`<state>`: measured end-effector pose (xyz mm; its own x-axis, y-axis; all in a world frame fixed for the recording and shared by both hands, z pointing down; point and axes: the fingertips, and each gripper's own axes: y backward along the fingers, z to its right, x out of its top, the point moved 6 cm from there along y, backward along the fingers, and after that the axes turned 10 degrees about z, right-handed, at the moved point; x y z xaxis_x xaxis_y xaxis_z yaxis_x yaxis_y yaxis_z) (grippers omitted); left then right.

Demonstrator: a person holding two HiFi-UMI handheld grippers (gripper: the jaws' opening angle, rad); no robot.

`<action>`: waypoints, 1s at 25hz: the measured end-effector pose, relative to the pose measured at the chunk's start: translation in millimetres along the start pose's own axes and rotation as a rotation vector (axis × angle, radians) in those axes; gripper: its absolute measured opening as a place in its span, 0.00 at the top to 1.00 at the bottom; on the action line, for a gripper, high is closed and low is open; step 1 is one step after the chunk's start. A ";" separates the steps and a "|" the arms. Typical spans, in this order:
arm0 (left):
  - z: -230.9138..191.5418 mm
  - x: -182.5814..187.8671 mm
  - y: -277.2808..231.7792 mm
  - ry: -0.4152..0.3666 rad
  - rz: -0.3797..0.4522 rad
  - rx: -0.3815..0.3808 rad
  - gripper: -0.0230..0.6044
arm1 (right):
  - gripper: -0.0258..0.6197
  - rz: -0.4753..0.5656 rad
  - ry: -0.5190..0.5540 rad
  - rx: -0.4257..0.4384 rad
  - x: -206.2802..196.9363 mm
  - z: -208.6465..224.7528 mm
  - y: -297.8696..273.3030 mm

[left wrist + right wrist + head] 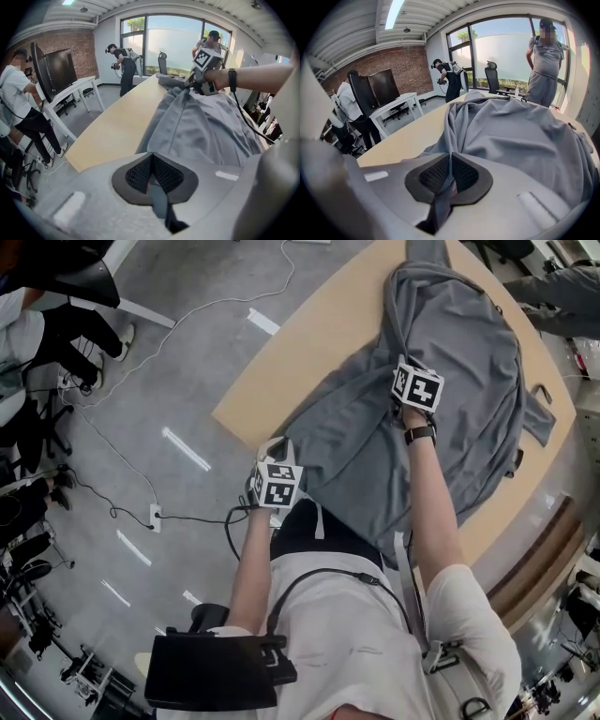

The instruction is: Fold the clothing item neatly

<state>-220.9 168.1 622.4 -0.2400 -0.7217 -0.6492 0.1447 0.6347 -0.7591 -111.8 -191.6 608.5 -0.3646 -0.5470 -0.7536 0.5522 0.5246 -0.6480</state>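
A grey shirt point(441, 418) lies crumpled across the tan table point(281, 381), one part hanging over the near edge. My left gripper point(284, 454) is at the shirt's near-left edge by the table's corner; in the left gripper view its jaws point(151, 158) are shut with a strip of grey cloth pinched between the pads. My right gripper point(403, 371) sits on the middle of the shirt, where the cloth bunches into a ridge point(180, 93). In the right gripper view it point(451, 159) is shut on a raised fold of the shirt point(511, 126).
A person in grey point(546, 61) stands at the table's far end, next to an office chair point(492, 75). Another person point(123, 63) stands by the window. A white desk with monitors point(70, 91) is at the left. Cables point(187, 517) run over the floor.
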 end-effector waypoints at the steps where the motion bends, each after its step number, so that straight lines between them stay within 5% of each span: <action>1: 3.4 5.7 6.1 0.001 0.024 -0.028 0.96 | 0.93 0.007 -0.006 0.002 1.1 1.5 4.2; 5: 47.0 37.2 39.9 -0.024 0.133 -0.250 0.96 | 0.93 0.066 -0.028 0.006 10.7 19.3 32.5; 12: 156.2 59.8 74.3 -0.226 0.189 -0.648 0.96 | 0.93 0.137 -0.099 -0.036 16.6 78.9 94.0; 17: 217.6 21.6 77.6 -0.370 0.051 -0.845 0.95 | 0.93 0.106 -0.169 -0.124 -20.6 118.6 121.6; 25: 261.4 -49.6 62.0 -0.456 -0.150 -0.980 0.94 | 0.92 -0.036 -0.219 -0.216 -96.1 146.1 115.9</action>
<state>50.9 171.2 595.0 0.2164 -0.7161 -0.6635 -0.7323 0.3305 -0.5955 96.7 -173.5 622.0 -0.1974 -0.6829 -0.7034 0.3612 0.6163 -0.6998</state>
